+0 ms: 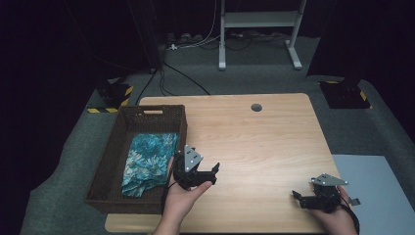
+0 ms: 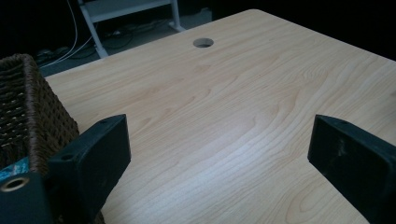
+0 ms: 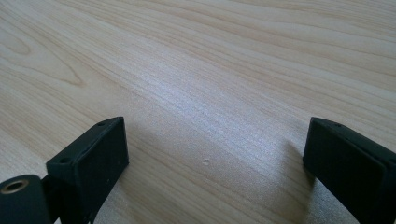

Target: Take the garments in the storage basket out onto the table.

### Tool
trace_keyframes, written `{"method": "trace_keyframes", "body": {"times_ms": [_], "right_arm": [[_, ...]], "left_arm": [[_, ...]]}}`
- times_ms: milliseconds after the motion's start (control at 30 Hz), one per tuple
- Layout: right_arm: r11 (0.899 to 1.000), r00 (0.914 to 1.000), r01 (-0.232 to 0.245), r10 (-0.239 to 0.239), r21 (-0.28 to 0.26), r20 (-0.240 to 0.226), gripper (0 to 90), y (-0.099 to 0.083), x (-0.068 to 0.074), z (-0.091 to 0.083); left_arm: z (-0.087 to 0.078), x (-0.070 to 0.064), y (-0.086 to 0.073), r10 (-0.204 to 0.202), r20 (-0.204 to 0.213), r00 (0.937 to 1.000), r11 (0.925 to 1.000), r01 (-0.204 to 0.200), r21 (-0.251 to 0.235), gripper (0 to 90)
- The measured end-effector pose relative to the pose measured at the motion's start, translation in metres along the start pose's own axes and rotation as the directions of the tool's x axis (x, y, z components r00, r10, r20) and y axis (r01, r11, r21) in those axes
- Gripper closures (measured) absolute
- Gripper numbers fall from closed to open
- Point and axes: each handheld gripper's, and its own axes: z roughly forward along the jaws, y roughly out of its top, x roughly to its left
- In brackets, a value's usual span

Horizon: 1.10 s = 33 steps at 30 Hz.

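Nearest the person, the right hand-held gripper (image 1: 304,198) hovered low over the bare front right of the pale wooden worktop (image 1: 254,142), its jaws spread wide with nothing between them. The left hand-held gripper (image 1: 208,175) sat just beside the dark brown woven wicker basket (image 1: 147,115), jaws likewise wide and empty. A folded teal floral cloth (image 1: 147,161) lay inside the basket. Farther off, a round cable hole (image 1: 256,107) pierced the worktop.

teal-and-white floral cloth (image 1: 148,161) in a dark brown woven basket (image 1: 110,161), light wood-grain surface (image 1: 264,142), both claws black with grey plates.
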Motion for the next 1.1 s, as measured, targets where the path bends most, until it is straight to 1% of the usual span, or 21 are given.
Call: {"method": "trace_keyframes", "body": {"times_ms": [133, 300, 433, 533, 567, 633, 733, 767, 867, 1100], "right_arm": [[1.0, 1.0, -0.004, 0.004, 0.001, 0.004, 5.6, 0.0, 0.001, 0.0], [1.0, 0.9999, -0.012, 0.012, 0.012, 0.005, 1.2, 0.001, 0.002, 0.002], [1.0, 0.9999, -0.012, 0.012, 0.016, 0.004, 0.5, 0.002, 0.002, 0.003], [1.0, 0.9999, -0.012, 0.012, 0.017, 0.002, 0.2, 0.002, 0.002, 0.003], [1.0, 0.9999, -0.013, 0.013, 0.016, 0.002, 0.2, 0.002, 0.002, 0.003], [1.0, 0.9999, -0.015, 0.015, 0.016, 0.001, 0.2, 0.002, 0.002, 0.003], [1.0, 0.9999, -0.014, 0.014, 0.016, 0.002, 0.2, 0.002, 0.002, 0.003], [1.0, 0.9999, -0.014, 0.014, 0.016, 0.002, 0.4, 0.002, 0.002, 0.003], [1.0, 0.9999, -0.015, 0.014, 0.015, 0.002, 0.4, 0.002, 0.002, 0.003], [1.0, 0.9999, -0.015, 0.015, 0.014, 0.002, 0.5, 0.002, 0.002, 0.003]], "left_arm": [[-0.004, 0.004, 0.003, -0.004, -0.007, 1.0, 0.9999, 0.004, -0.014, 6.1], [-0.01, 0.009, 0.007, -0.005, -0.021, 0.9998, 0.9995, 0.004, -0.03, 6.1], [-0.015, 0.013, 0.01, -0.002, -0.034, 0.9994, 0.9986, 0.0, -0.053, 6.1], [-0.019, 0.016, 0.012, 0.002, -0.043, 0.9991, 0.9975, -0.006, -0.071, 6.0], [-0.022, 0.017, 0.014, 0.003, -0.049, 0.9988, 0.9961, -0.008, -0.088, 5.9], [-0.024, 0.018, 0.015, 0.006, -0.053, 0.9986, 0.9953, -0.011, -0.096, 5.9], [-0.028, 0.022, 0.017, 0.003, -0.065, 0.9979, 0.9928, -0.011, -0.119, 5.9], [-0.03, 0.024, 0.018, 0.006, -0.074, 0.9973, 0.9921, -0.015, -0.125, 5.6], [-0.033, 0.027, 0.019, 0.005, -0.083, 0.9966, 0.9914, -0.016, -0.13, 5.4], [-0.042, 0.04, 0.017, -0.005, -0.118, 0.993, 0.989, -0.013, -0.148, 4.7]]}}
